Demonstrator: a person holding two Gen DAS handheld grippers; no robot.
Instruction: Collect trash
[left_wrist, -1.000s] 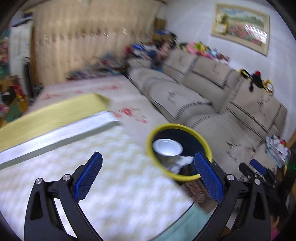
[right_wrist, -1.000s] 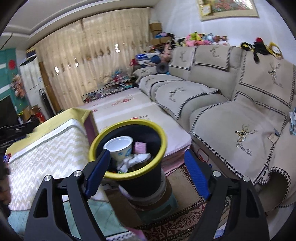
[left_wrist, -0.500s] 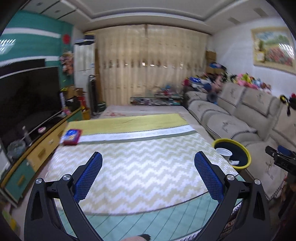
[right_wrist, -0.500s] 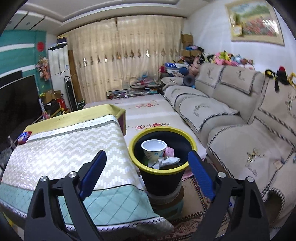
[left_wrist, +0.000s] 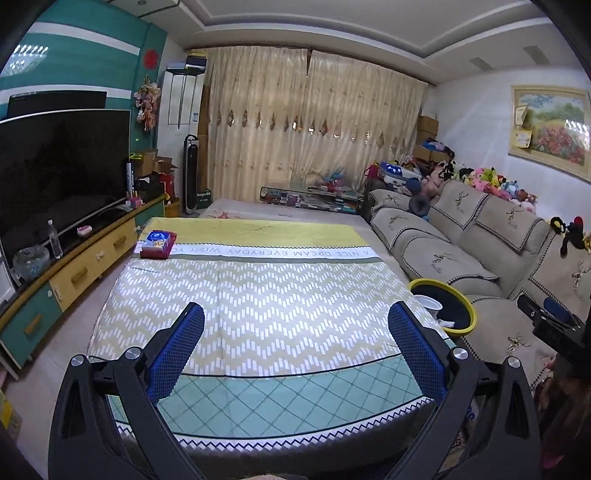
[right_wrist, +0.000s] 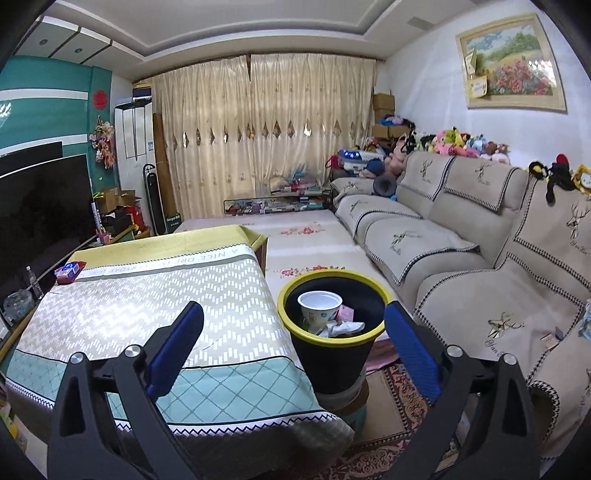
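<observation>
A black trash bin with a yellow rim (right_wrist: 334, 341) stands on a stool between the covered table and the sofa. It holds a white paper cup (right_wrist: 319, 308), crumpled white paper (right_wrist: 341, 328) and a pink scrap. My right gripper (right_wrist: 293, 347) hangs in front of the bin, its jaws still opening, nothing between them. My left gripper (left_wrist: 295, 349) is open and empty over the near end of the table cloth (left_wrist: 258, 295). In the left wrist view the bin (left_wrist: 443, 308) sits at the table's right corner, and the right gripper's black body (left_wrist: 550, 325) shows at the right edge.
A red and blue box (left_wrist: 157, 243) lies at the table's far left corner. A beige sofa (right_wrist: 461, 266) with plush toys runs along the right wall. A television (left_wrist: 55, 173) on a low cabinet lines the left. A patterned rug (right_wrist: 388, 424) lies under the stool.
Both grippers pulled back and rose away from the bin. The left view swung left from the bin to the whole table. The right jaws spread wider.
</observation>
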